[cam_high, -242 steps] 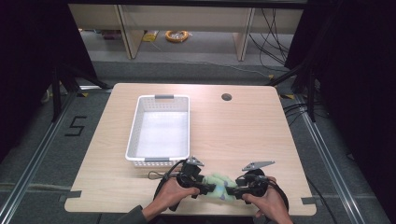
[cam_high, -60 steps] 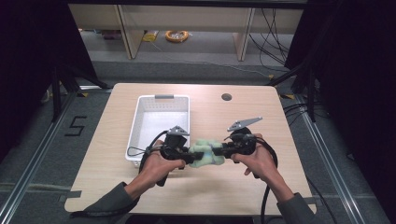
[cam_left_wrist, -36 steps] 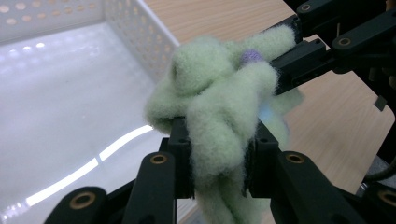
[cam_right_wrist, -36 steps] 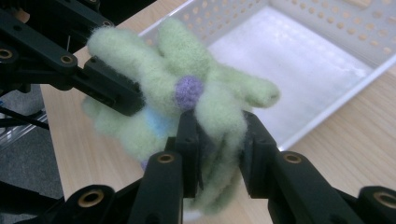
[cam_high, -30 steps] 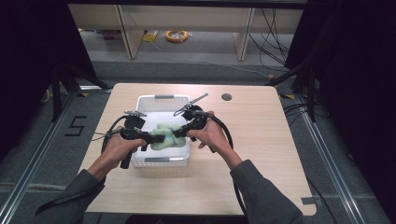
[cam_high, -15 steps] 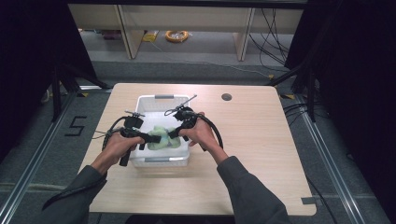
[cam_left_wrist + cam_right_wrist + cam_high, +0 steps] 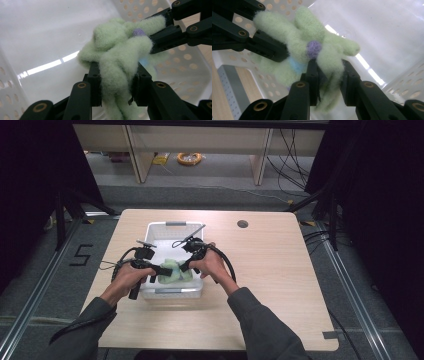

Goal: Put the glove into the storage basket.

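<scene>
**Both grippers clamp the glove in the basket**

The left gripper (image 7: 161, 270) pinches one end of the green glove (image 7: 174, 270), though its jaws have just been easing wider with the fleece between them. The right gripper (image 7: 186, 266) grips the other end, pads pressed into it. The glove hangs low inside the white basket (image 7: 172, 225), near its front wall, above the table (image 7: 280, 265).
</scene>
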A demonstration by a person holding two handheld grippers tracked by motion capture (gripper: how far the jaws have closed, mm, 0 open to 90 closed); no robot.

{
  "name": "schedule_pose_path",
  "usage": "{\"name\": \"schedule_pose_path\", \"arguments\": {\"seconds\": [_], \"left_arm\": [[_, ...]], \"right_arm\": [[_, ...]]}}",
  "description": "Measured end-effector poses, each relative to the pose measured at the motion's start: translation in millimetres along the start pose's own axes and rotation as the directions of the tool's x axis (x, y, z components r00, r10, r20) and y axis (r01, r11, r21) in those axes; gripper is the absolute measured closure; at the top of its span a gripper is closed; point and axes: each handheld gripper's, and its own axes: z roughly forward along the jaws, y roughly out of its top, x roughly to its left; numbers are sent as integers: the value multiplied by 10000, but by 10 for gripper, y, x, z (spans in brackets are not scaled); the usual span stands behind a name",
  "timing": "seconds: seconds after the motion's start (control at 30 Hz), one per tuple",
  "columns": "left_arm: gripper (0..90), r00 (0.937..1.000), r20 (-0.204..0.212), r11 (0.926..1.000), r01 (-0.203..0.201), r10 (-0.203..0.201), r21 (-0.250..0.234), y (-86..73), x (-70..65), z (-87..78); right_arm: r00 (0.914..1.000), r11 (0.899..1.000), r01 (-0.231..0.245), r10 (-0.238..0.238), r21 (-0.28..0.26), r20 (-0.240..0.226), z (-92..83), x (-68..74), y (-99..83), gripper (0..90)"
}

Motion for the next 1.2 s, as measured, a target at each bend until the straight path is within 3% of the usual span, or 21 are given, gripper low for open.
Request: {"name": "schedule_pose_path", "arguments": {"seconds": [0.17,0.37,0.43,0.6,0.63,0.7,0.77,0.87,0.9,0.97,1.1,1.2], "left_arm": [[647,9996,-211,9997,-188,191,158,4,-6,12],[629,9987,-452,9995,-234,245,227,7,-27,42],[614,9958,-743,9976,-493,528,482,14,-39,50],[580,9917,-989,9934,-730,817,884,13,-39,86],[559,9905,-1289,9960,-386,488,803,9,-54,109],[555,9876,-1401,9956,-609,705,712,19,-33,93],[537,9870,-1518,9972,-441,529,609,11,-35,84],[511,9843,-1669,9969,-470,571,638,7,-24,69],[496,9861,-1626,9987,-276,344,435,12,-13,37],[462,9845,-1719,9990,-295,347,326,23,-3,6],[461,9834,-1803,9991,-254,186,-351,53,-19,-114],[459,9819,-1868,9974,-438,322,-579,61,-64,-184]], "right_arm": [[9996,9996,269,-269,-29,97,56,-12,-1,725],[10000,9999,-35,34,118,49,57,-18,-9,723],[9999,9998,140,-141,118,79,70,-35,-11,723],[9994,9994,251,-257,256,232,102,-25,-13,722],[9993,9991,239,-249,349,295,111,-26,-12,720],[9989,9992,242,-254,327,382,123,-26,-14,718],[9987,9990,263,-278,373,424,129,-31,-16,715],[9985,9987,207,-230,463,505,139,-34,-17,709],[9981,9986,230,-257,478,566,141,-33,-17,703],[9979,9986,222,-250,477,592,144,-28,-17,694],[9974,9983,153,-192,562,692,147,-16,-14,667],[9973,9985,191,-227,512,701,137,-9,-2,647]]}}
